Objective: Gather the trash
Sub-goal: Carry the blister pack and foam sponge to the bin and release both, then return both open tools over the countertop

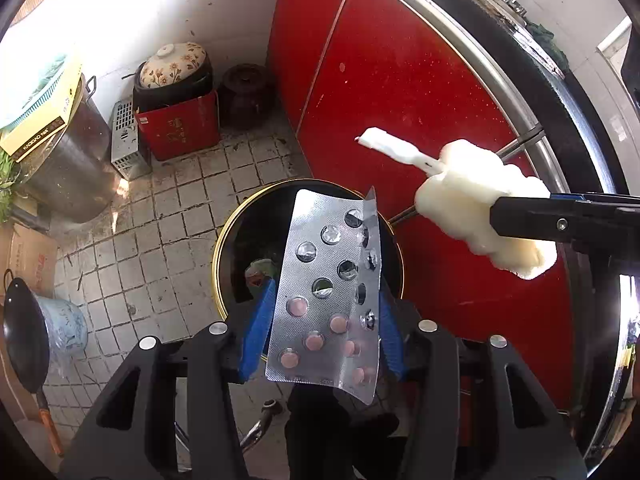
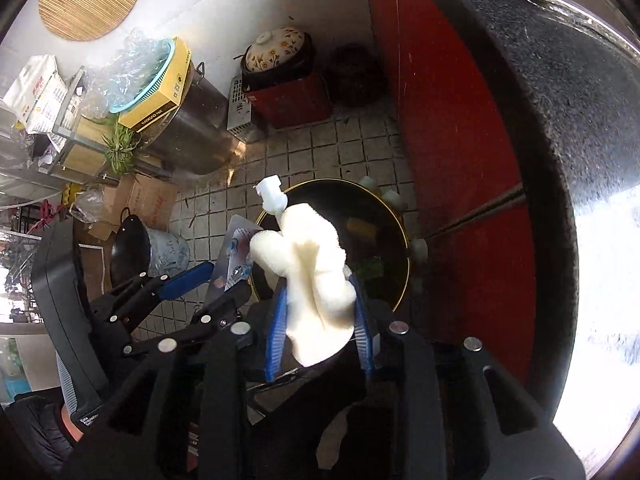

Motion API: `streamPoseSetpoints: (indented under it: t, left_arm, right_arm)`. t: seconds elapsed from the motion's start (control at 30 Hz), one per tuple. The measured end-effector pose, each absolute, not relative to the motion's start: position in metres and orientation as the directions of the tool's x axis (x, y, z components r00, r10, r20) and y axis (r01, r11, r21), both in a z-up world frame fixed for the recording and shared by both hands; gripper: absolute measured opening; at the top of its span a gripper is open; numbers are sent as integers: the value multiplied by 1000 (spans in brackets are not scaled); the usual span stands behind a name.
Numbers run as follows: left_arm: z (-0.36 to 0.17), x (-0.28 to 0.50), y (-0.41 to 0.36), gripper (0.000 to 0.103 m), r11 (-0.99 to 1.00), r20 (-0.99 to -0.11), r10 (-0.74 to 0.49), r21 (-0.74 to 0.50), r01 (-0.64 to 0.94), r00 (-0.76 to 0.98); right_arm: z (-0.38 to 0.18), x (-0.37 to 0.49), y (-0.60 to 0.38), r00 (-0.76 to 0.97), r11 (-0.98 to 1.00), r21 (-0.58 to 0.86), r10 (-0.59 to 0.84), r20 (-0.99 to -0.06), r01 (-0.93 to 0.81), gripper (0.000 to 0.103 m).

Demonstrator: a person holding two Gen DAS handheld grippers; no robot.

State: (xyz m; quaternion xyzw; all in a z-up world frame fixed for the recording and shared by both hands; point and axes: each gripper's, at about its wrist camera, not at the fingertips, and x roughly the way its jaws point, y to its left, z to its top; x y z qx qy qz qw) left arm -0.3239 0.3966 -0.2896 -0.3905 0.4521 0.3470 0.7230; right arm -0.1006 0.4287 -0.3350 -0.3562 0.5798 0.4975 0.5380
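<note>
left claw: left gripper [image 1: 324, 316] closed narrow on a silver foil pill blister pack [image 1: 328, 284], blue pads pinching its lower half from both sides; some pink pills left in the bottom rows, upper pockets burst
right claw: right gripper [image 2: 320, 316] clamped on a crumpled white foam-like wrapper with a thin stem [image 2: 308, 276], blue ribbed pads on both sides of the lump; stem end sticks out forward past the tips
blister pack position: held upright-tilted, right edge curled forward, directly above the mouth of the round black trash bin with gold rim [image 1: 236, 240]
wrapper position: in the right view it hangs over the near-left part of the bin rim [image 2: 404, 256]; in the left view it sits right of the blister, apart from it
bin contents: some green and yellowish bits inside, dark, hard to tell what
edges: red cabinet front [image 1: 400, 92] just right of the bin; black countertop edge with metal trim [image 2: 520, 92] overhangs on the right
open room: grey tiled floor [image 1: 160, 216] free to the left of the bin; steel stockpot [image 1: 68, 160], red box carrying a floral-lidded clay pot [image 1: 180, 124] and black wok [image 1: 24, 332] stand well apart from it
pose: both grippers pointing down-forward at the bin, left gripper seen beside the right one in the right view, close but not touching
</note>
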Motion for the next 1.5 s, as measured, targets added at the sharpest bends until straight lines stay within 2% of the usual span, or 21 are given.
streamPoseSetpoints:
  t: [0.03,0.07,0.43,0.6,0.73,0.9,1.03,1.17,1.33,1.5]
  left_arm:
    - [-291,-324,398,68,452,-926,144,-252,-856,349]
    - [-291,-324,399,78,452,-926,147,-249,-857,347]
    - [-275,-327,393,79,473,-935,169,-201,-858,312]
    - [-232,-312,383,84,536,-917,232,-157,-830,323]
    - [-182,-276,362,92,637,-901,277,-88,-766,334]
    - [-120,-206,313,96,795,-857,230,-109,-597,461]
    - [-84,-134,249,96,912,-822,131,-120,-393,555]
    - [-59,-66,174,96,973,-797,-3,-141,-181,604]
    - [-31,-10,81,96,991,-771,-129,-121,56,623]
    - [-25,14,16,96,978,-783,-199,-119,171,589]
  right_arm:
    - [-336,-101,431,-167,251,193,121,-979,-949,52]
    - [-336,-100,433,-168,252,195,125,-978,-948,58]
    - [-303,-95,418,-190,250,235,189,-963,-939,69]
    - [-251,-84,389,-176,242,248,284,-943,-938,76]
    - [-194,-63,342,-110,292,237,393,-913,-927,84]
    - [-129,-23,247,97,452,138,460,-883,-881,88]
    - [-88,17,150,273,625,82,451,-850,-776,88]
    - [-57,39,47,452,770,7,382,-806,-638,88]
    - [-32,41,-67,572,894,-5,282,-770,-447,88]
    - [-24,29,-144,626,951,11,212,-751,-309,88]
